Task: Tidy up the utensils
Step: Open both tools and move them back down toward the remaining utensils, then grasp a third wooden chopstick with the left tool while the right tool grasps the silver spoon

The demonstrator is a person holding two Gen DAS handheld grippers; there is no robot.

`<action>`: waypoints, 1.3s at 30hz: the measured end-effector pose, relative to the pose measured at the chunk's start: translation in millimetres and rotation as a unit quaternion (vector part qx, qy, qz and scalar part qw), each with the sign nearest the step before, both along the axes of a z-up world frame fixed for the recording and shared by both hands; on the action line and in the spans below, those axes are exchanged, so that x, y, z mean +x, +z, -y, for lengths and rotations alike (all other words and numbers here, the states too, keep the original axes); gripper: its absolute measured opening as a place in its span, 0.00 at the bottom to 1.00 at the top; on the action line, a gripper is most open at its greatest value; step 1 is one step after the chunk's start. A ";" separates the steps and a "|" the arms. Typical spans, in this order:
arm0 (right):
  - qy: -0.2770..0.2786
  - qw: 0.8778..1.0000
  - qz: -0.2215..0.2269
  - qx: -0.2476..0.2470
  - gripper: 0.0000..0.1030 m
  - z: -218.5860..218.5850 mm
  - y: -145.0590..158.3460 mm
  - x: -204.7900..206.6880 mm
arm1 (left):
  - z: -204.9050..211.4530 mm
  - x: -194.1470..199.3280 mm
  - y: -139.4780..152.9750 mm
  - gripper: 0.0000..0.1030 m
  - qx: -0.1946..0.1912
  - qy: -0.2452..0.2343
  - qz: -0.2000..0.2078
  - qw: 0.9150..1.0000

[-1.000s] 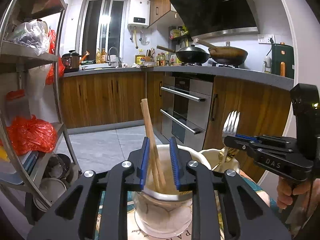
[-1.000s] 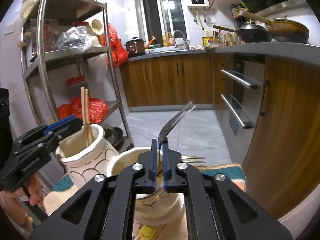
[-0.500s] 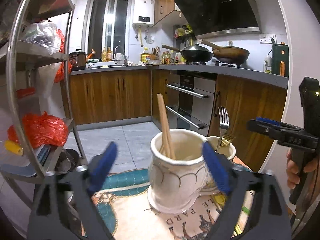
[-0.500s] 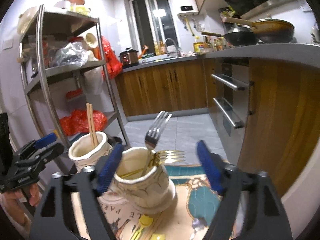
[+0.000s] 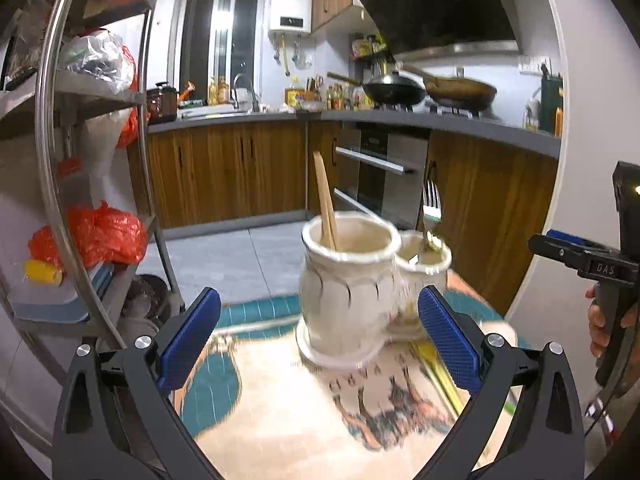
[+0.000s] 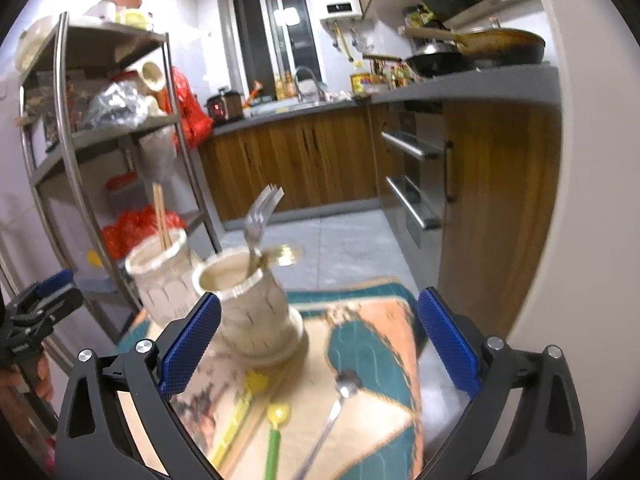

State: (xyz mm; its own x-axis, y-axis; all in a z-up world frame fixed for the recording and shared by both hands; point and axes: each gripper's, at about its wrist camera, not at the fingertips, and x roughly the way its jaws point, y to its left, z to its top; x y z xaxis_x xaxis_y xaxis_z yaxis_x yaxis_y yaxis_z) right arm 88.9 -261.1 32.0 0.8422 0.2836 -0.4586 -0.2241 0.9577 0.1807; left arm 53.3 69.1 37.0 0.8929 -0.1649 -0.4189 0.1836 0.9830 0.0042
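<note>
Two cream ceramic jars stand side by side on a patterned cloth. The chopstick jar (image 5: 347,292) holds wooden chopsticks (image 5: 325,200); it also shows in the right wrist view (image 6: 160,276). The fork jar (image 6: 252,304) holds a silver fork (image 6: 260,216) and a gold utensil (image 6: 282,254); it shows behind in the left wrist view (image 5: 424,272). My left gripper (image 5: 318,340) is open and empty, near the chopstick jar. My right gripper (image 6: 318,340) is open and empty, near the fork jar. A silver spoon (image 6: 332,420), a yellow-green spoon (image 6: 276,432) and yellow utensils (image 6: 240,416) lie on the cloth.
The patterned cloth (image 6: 372,360) covers a small table whose far edge drops to the tiled floor (image 5: 240,256). A metal shelf rack (image 5: 80,184) with bags stands at the left. Wooden kitchen cabinets (image 6: 320,160) and an oven (image 5: 380,176) lie beyond.
Both grippers have opened and pulled back from the jars. The left let go of the chopsticks, which now stand in their jar. The right let go of the fork, which now stands in its jar.
</note>
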 end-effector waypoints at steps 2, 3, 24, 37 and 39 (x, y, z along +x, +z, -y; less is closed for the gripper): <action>0.000 1.000 -0.017 -0.008 0.95 1.9 -9.3 -3.0 | 4.1 -3.2 -9.1 0.95 0.005 -0.003 -0.015 1.000; -0.001 1.000 -0.024 -0.012 0.95 3.1 -14.4 -4.1 | 6.0 -4.1 -13.8 0.95 0.004 -0.004 -0.024 1.000; -0.004 0.990 -0.122 -0.065 0.94 6.2 -87.4 0.4 | 67.9 1.9 -91.7 0.94 0.020 -0.041 -0.166 0.985; 0.006 0.991 -0.119 -0.057 0.92 4.0 -87.2 -2.1 | 93.4 0.3 -118.0 0.70 0.034 -0.056 -0.233 0.970; 0.007 0.991 -0.117 -0.055 0.92 4.7 -87.4 -2.5 | 95.6 2.3 -119.3 0.70 0.036 -0.054 -0.234 0.970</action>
State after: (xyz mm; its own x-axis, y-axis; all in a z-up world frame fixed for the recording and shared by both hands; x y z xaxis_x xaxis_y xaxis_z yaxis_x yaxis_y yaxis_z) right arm 86.4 -265.8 -55.5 0.7045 0.2321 -0.6707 -0.2025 0.9715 0.1234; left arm 55.5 -26.6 -82.2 0.5806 -0.2025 -0.7886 0.2848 0.9579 -0.0363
